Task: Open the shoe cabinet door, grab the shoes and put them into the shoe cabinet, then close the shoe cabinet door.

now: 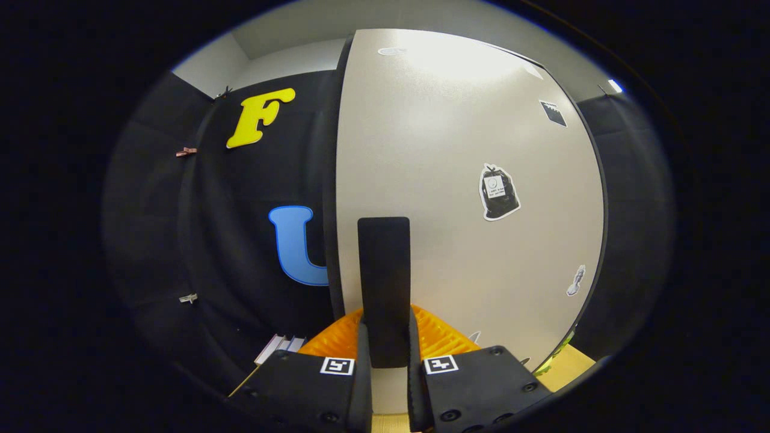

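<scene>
Gripper (385, 355) fingers pinching door handle (384, 282), apparently firm; swing cabinet door (457, 180) along hinge arc, grip steady.

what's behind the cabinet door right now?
Unknown: the pale door covers the inside. Gripper is shut on its dark handle; black cloth wall shows beside the door's edge.

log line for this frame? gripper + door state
gripper: shut on door handle | cabinet door: white, stickers, directly ahead | shoes: unconfirmed
</scene>
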The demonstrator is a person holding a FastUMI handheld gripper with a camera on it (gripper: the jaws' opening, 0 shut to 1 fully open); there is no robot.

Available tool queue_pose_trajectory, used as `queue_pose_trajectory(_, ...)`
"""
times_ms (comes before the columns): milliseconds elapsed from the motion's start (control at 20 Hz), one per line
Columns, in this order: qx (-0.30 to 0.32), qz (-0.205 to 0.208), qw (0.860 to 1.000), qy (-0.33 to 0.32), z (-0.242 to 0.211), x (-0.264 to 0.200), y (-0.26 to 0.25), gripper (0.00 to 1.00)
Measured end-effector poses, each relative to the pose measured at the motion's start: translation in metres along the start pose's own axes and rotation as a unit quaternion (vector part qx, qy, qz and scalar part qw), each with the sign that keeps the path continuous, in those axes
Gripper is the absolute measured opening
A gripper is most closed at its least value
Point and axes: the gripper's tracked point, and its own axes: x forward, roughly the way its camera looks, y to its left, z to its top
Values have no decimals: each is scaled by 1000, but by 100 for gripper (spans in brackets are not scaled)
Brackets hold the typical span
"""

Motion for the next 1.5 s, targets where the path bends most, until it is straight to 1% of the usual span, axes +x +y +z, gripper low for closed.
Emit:
queue_pose_trajectory(250,1,32,999,1,2,-30,-5,27)
queue_pose_trajectory(350,-1,49,999,6,1,-49,-10,27)
queue_pose_trajectory(650,-2,103,995,13,3,-100,-33,27)
queue_pose_trajectory(850,-1,128,992,15,5,-129,-53,27)
queue_pose_trajectory(1200,5,149,989,16,8,-167,-93,27)
queue_pose_trajectory(1500,11,142,990,18,11,-190,-129,27)
